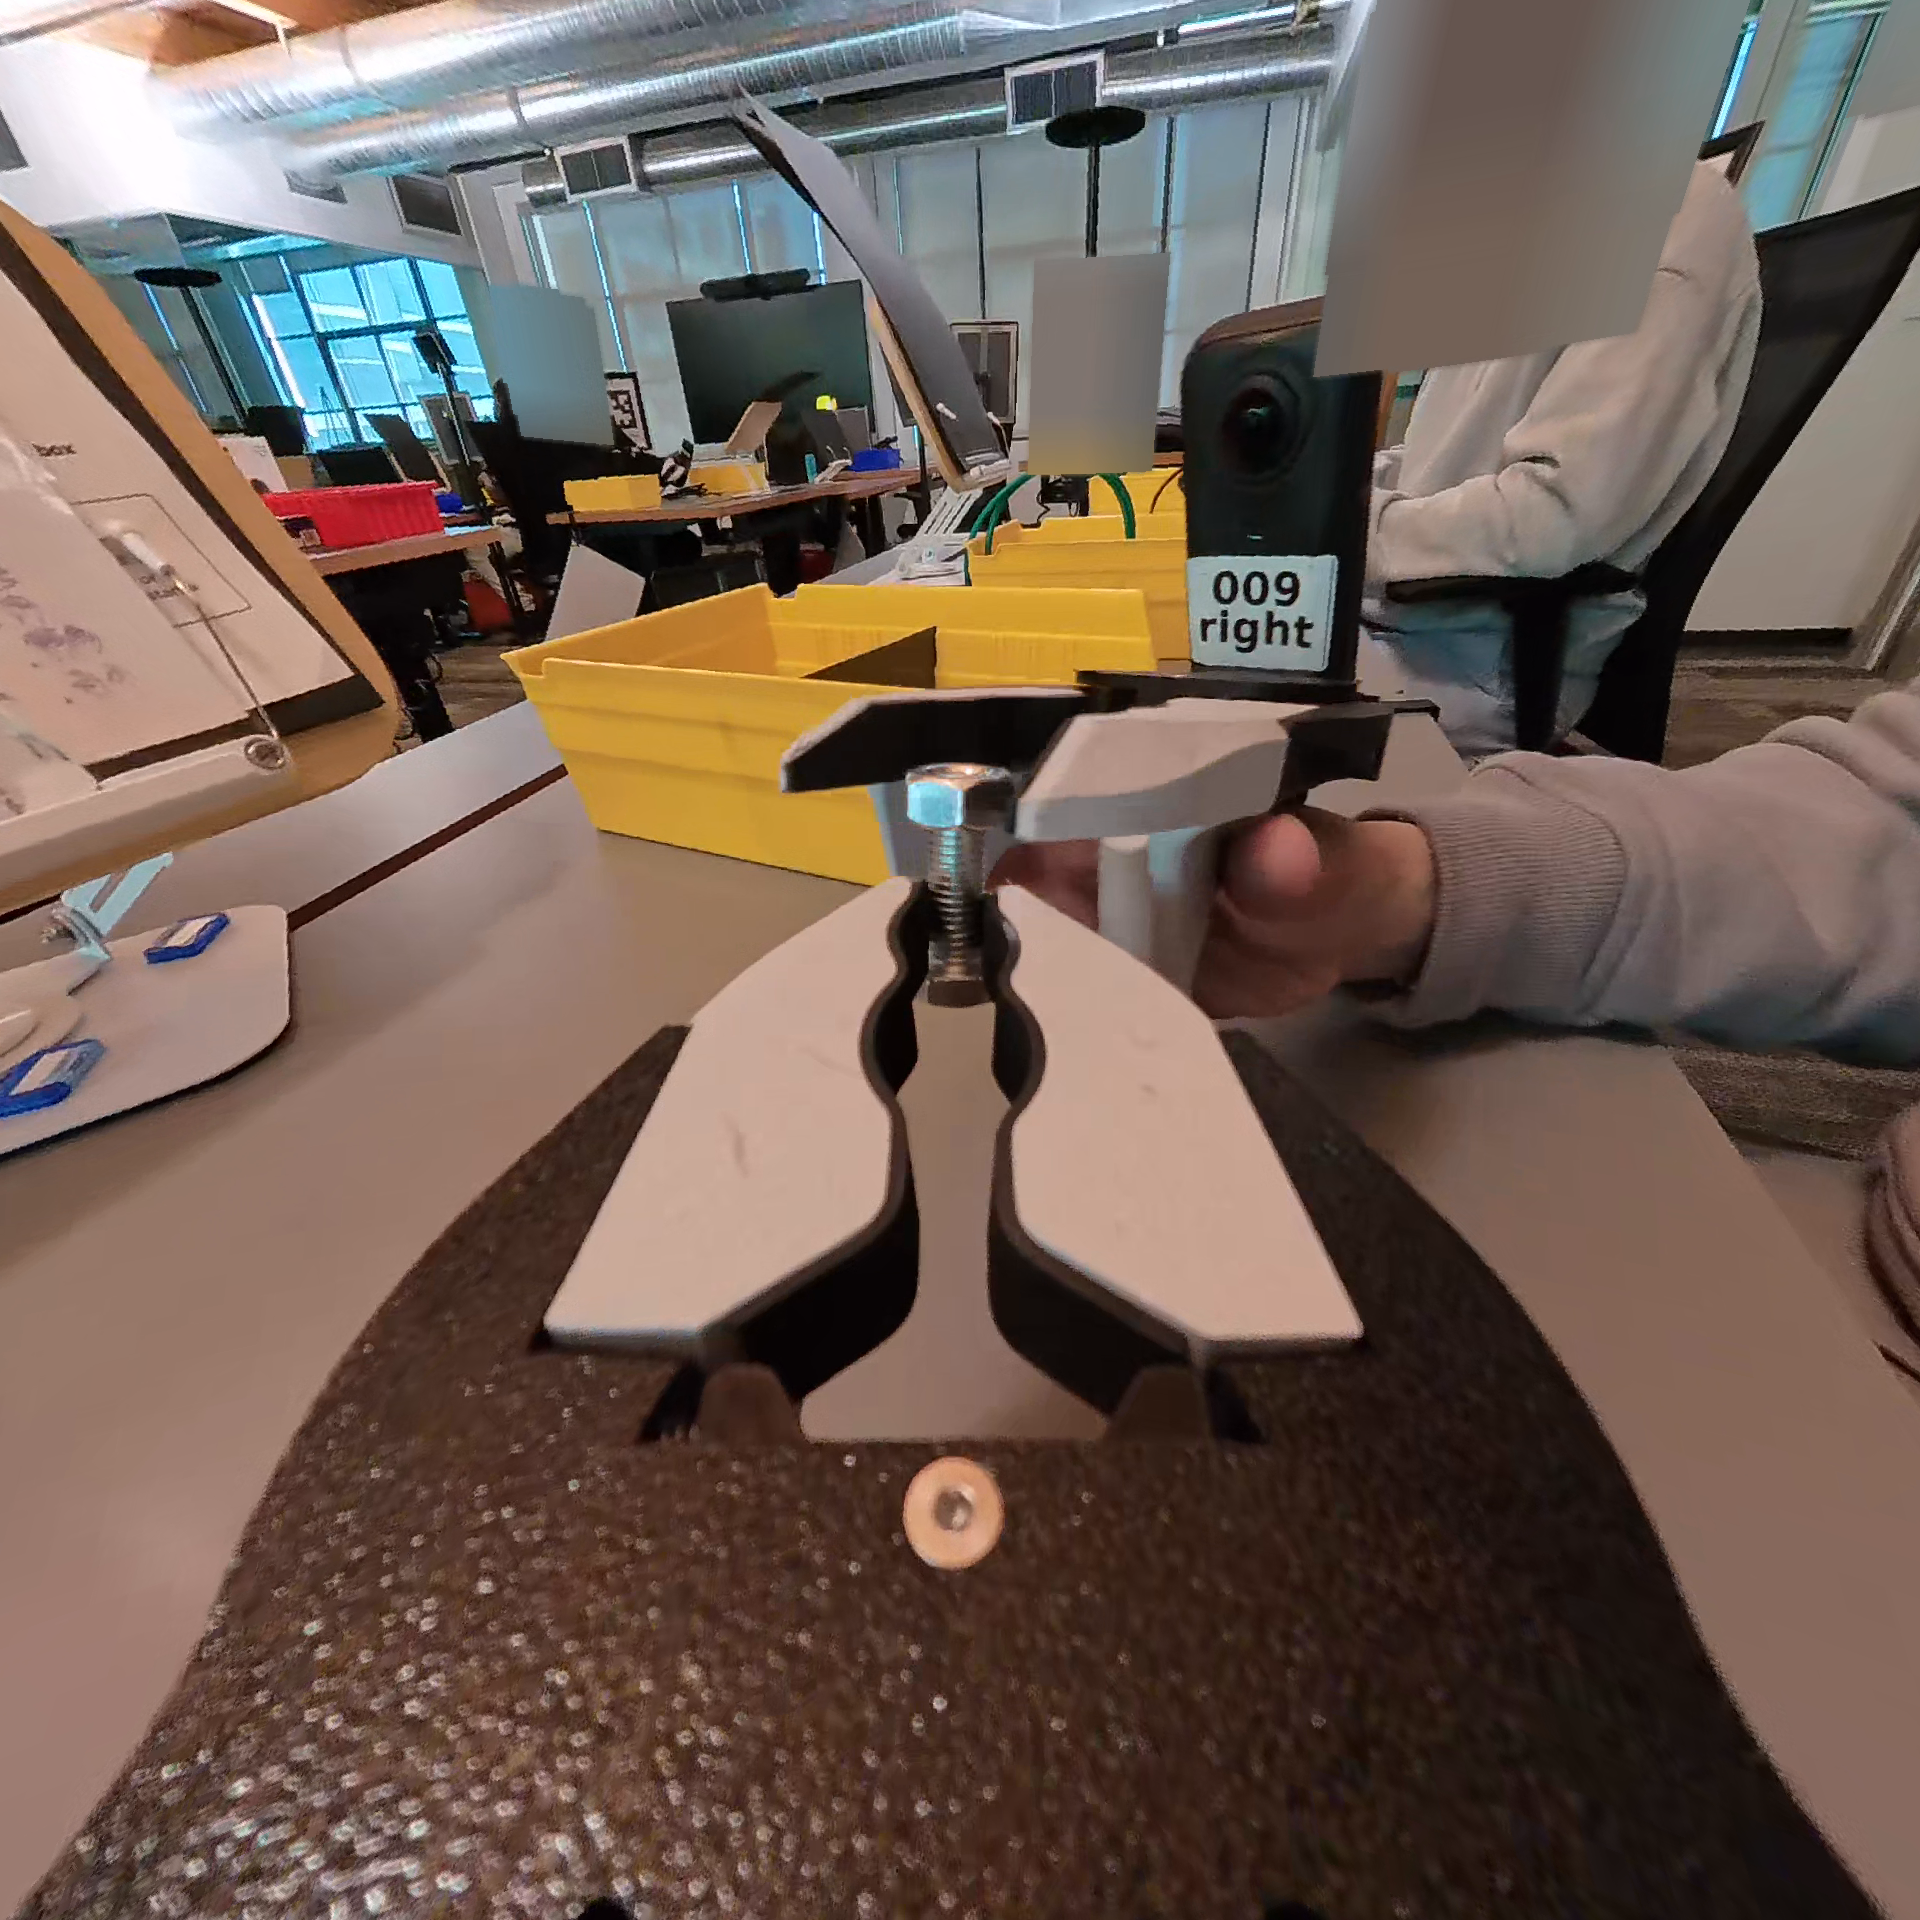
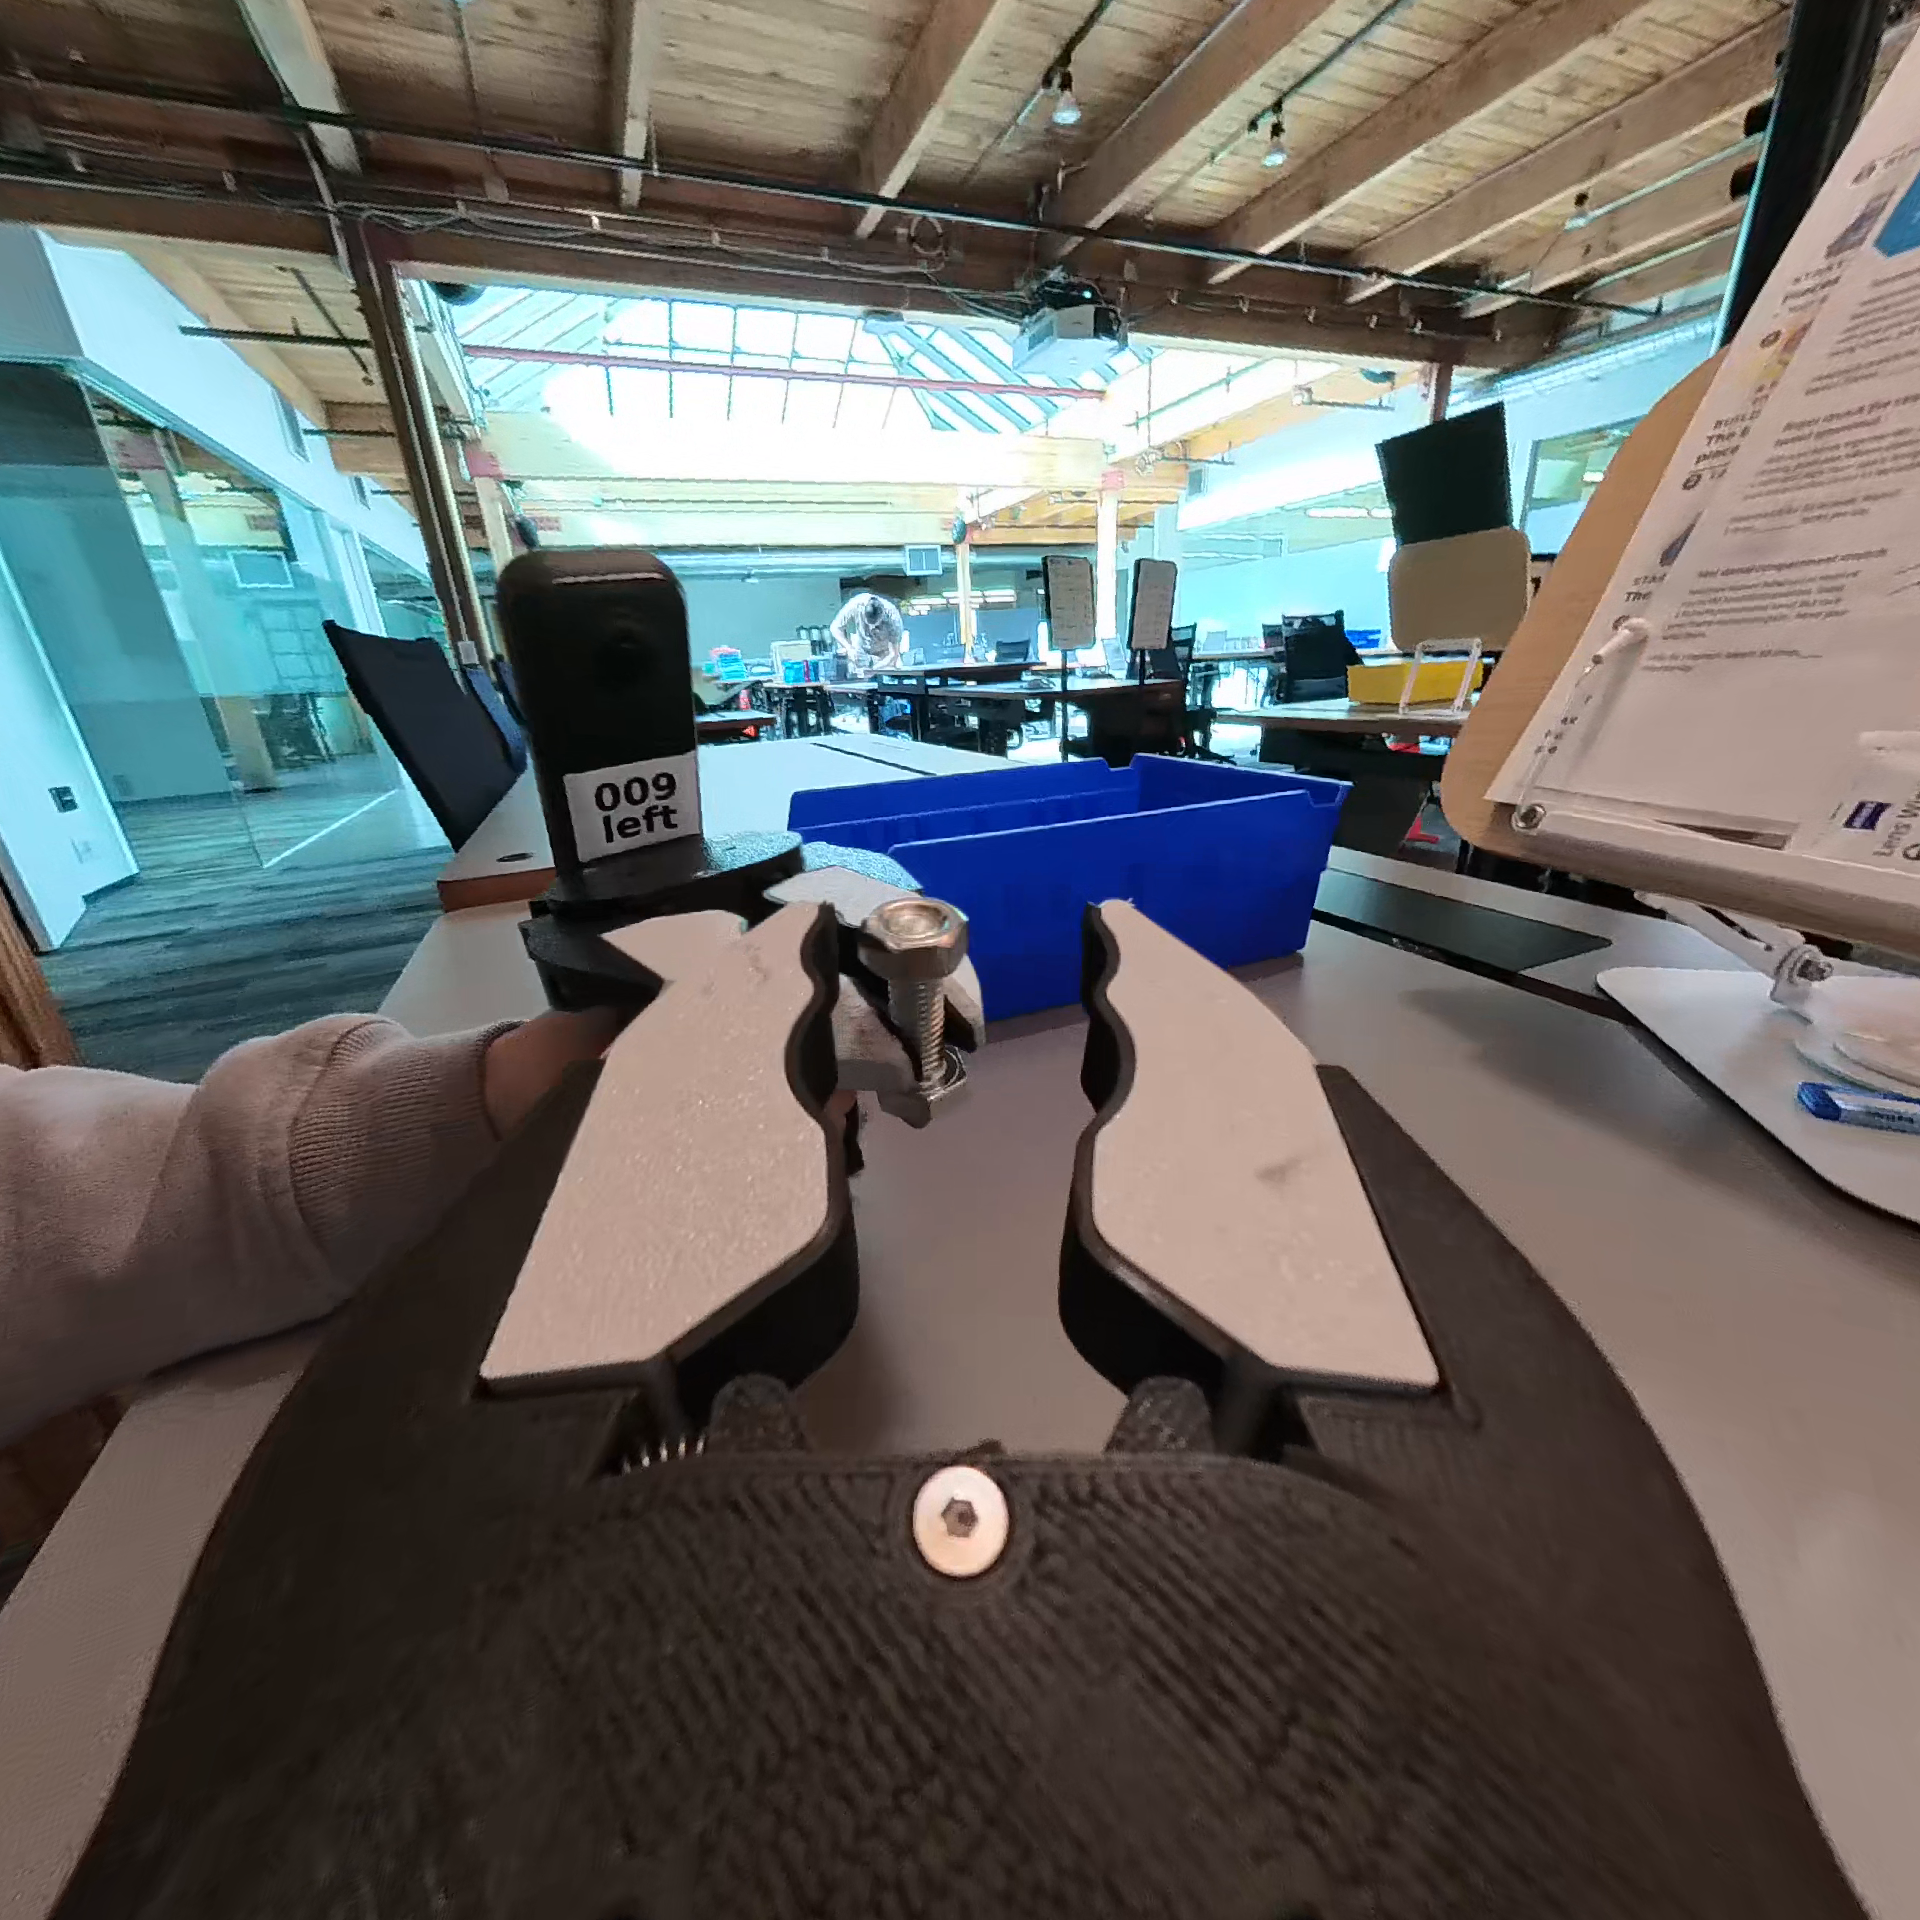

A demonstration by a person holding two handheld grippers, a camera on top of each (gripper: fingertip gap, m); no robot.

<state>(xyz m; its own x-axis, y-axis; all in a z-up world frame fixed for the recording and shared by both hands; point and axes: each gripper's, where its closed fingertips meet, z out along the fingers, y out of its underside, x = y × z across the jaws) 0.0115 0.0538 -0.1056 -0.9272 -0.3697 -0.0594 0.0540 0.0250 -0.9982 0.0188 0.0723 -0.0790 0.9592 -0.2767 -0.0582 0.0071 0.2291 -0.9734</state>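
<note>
I am working in an open-plan workshop office: beyond my claws stand rows of desks [image 2: 1039, 696], parts bins [image 1: 727, 727], monitors [image 1: 769, 353], exposed ducts [image 1: 623, 62] overhead.

1. the lower end of the bolt [image 1: 956, 883] sits down between the left gripper [image 1: 954, 940] fingers, so whether a nut is threaded on it cannot be told for sure.
2. the right gripper [image 1: 935, 758] far finger passes behind the bolt head; contact there is hidden.
3. grey patches cover the seated person [image 1: 1538, 488] above the shoulders.
4. the paper stand [image 2: 1704, 623] is cut by the picture's edge in both views, and its print is blurred.
5. the small blue items [image 1: 57, 1070] on the white base are too blurred to identify.
6. the inside of the blue bin [image 2: 1091, 862] is hidden by its wall.
7. the distant person [image 2: 868, 629] is too small to make out.
</note>
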